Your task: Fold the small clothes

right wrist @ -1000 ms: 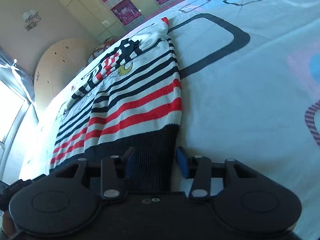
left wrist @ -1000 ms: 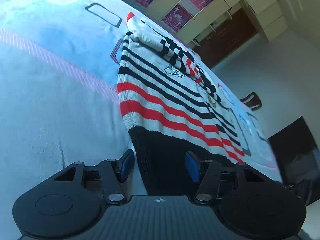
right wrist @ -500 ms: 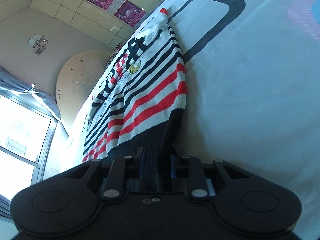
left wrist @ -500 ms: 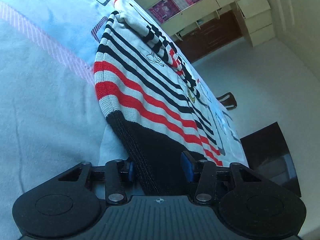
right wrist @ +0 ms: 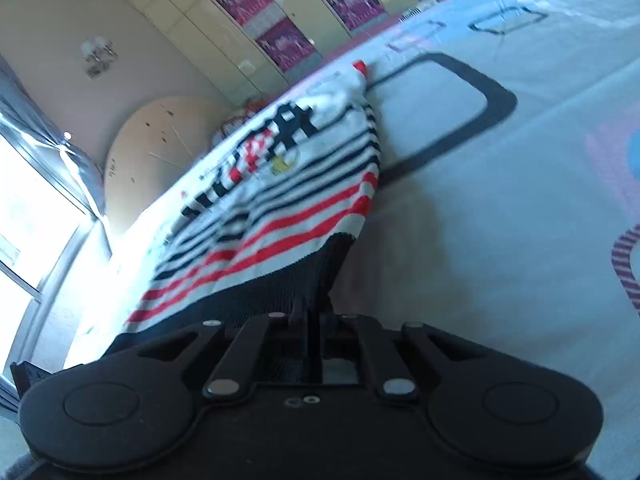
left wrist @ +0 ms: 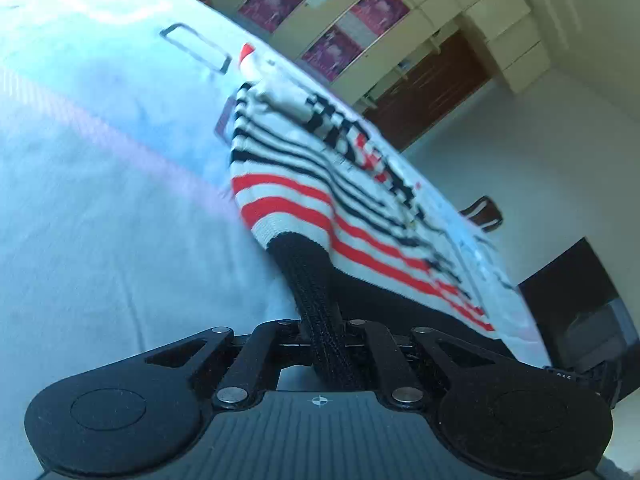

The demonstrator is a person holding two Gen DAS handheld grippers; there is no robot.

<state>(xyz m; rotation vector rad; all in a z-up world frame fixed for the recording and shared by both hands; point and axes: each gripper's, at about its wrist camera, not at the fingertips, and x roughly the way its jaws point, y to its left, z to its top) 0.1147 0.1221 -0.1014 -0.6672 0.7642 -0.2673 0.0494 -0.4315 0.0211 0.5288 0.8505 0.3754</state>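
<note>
A small knit sweater [left wrist: 304, 184] with white, black and red stripes and a black ribbed hem lies on a pale patterned bedsheet [left wrist: 100, 208]. My left gripper [left wrist: 324, 332] is shut on the hem's left corner, which is bunched and lifted off the sheet. In the right wrist view the same sweater [right wrist: 288, 200] stretches away to the upper left. My right gripper [right wrist: 310, 320] is shut on the hem's right corner, also raised. The sweater's far end with a folded sleeve still rests on the bed.
The bedsheet [right wrist: 500, 220] spreads wide to the right, printed with dark rounded rectangles. A wardrobe with pink posters [left wrist: 352, 36] stands beyond the bed. A bright window [right wrist: 24, 216] is at the left. A dark cabinet [left wrist: 580, 300] stands off the bed's right side.
Both grippers have closed on the black hem corners, the left one in the last half second. The hem has lifted off the bed and the near part of the sweater now hangs taut.
</note>
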